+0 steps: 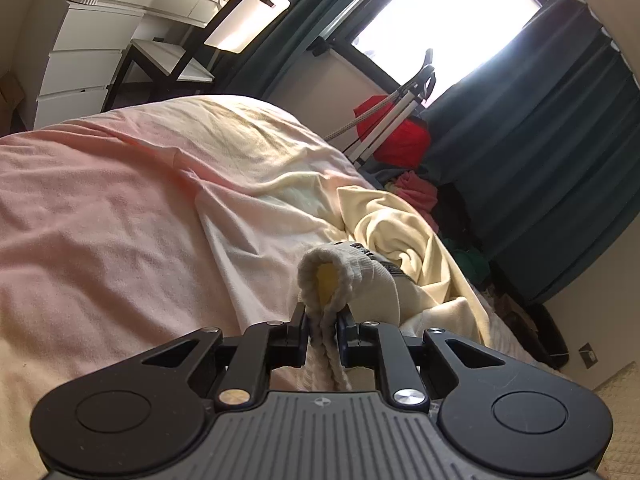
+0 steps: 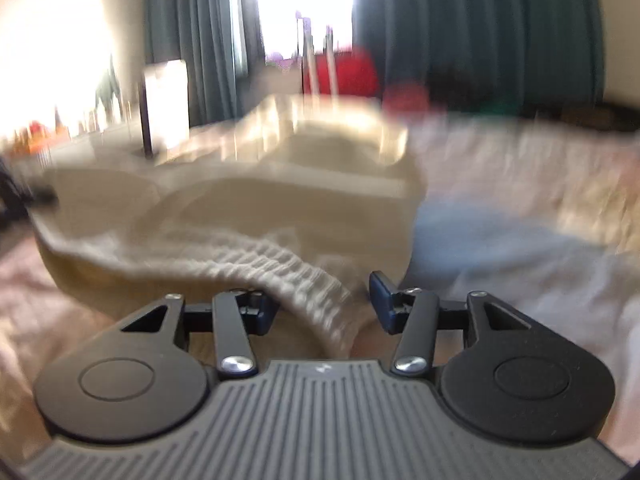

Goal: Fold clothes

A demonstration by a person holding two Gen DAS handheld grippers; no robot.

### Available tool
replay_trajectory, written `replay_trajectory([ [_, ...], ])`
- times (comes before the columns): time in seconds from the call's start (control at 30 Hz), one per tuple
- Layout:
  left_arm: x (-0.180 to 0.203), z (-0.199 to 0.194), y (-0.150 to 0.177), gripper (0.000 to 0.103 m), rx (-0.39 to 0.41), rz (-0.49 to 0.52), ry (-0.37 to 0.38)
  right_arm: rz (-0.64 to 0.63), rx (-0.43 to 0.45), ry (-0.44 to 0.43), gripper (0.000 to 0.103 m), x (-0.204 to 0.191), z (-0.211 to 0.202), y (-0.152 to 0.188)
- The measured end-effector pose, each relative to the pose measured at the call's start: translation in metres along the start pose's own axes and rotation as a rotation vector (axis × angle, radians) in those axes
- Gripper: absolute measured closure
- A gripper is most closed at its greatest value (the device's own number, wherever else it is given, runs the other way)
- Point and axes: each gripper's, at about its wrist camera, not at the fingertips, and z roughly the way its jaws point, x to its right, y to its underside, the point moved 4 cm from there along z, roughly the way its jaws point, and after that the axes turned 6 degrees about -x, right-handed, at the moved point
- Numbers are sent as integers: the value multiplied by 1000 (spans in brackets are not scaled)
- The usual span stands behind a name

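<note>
pink and cream cotton bedding (image 1: 120, 208) covers the wide bed, the biggest thing in either view, and the clothes lie on top of it. one pale cream knit garment with a ribbed hem (image 1: 400, 236) lies rumpled on the bed toward the window side; in the right wrist view the same garment (image 2: 256, 216) spreads in a blurred heap, its ribbed edge (image 2: 296, 276) curving down between the right gripper's fingers.

the left gripper (image 1: 323, 320) is clamped on a thick bunch of that ribbed edge (image 1: 324, 280), the fabric rolled into a loop above the pinch. the right gripper (image 2: 322, 304) stands apart, jaws well spread around the rib, and the pads do not press it as far as the blur lets me judge.

in my judgement the knit is light, soft and floppy, with no stiffness to hold a crease; it will sag and drag on the bedding rather than slide. the ribbed hem is the thickest, grippiest part, so two well-separated pinches on it would serve to pull the edge straight.

counted: one bed, one garment in hand, two grippers. off the bed, a loose pile of red and green clothes (image 1: 404, 192) under dark teal curtains (image 1: 540, 152), too jumbled to count.
</note>
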Motion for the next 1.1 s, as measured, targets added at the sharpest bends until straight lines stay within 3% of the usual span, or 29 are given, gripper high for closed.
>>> replay_trajectory([
  [0.07,-3,4,0,87,-1,-9,-7,34,-28,-13,52,6,11,3],
  [0.1,-5,5,0,87,-1,-15,-10,44,-25,-20,56,8,12,3],
  [0.13,-6,7,0,87,-3,-23,-9,25,-5,-10,69,5,4,0],
  [0.2,-7,7,-2,87,2,-29,-3,-15,35,13,78,-2,-13,-6],
  [0.23,-7,6,-4,87,14,-32,16,-36,55,24,89,-6,-22,-9],
  [0.33,-8,-1,-10,88,51,-65,72,-88,114,21,89,-13,-53,-20],
  [0.43,-9,-6,-14,88,80,-57,58,-183,146,-24,89,-21,-81,-27],
  [0.5,-14,-3,-15,88,73,-50,25,-300,85,-58,89,-36,-86,-18],
  [0.6,-25,9,-15,87,30,-46,-31,-355,-60,-93,88,-46,-68,6],
  [0.67,-30,15,-13,86,11,-37,-53,-368,-143,-94,85,-49,-52,19],
  [0.77,-33,16,-12,84,10,-34,-58,-276,-147,-171,77,-36,-60,5],
  [0.83,-34,15,-12,79,7,-57,-42,-212,-148,-223,54,-27,-66,-5],
  [0.93,-36,16,-12,72,-2,-78,-27,36,-170,-402,24,4,-80,-16],
  [1.03,-36,17,-10,60,-4,-86,-25,260,-168,-530,23,31,-85,-21],
  [1.1,-35,19,-10,55,-3,-75,-27,410,-168,-556,22,50,-75,-23],
])
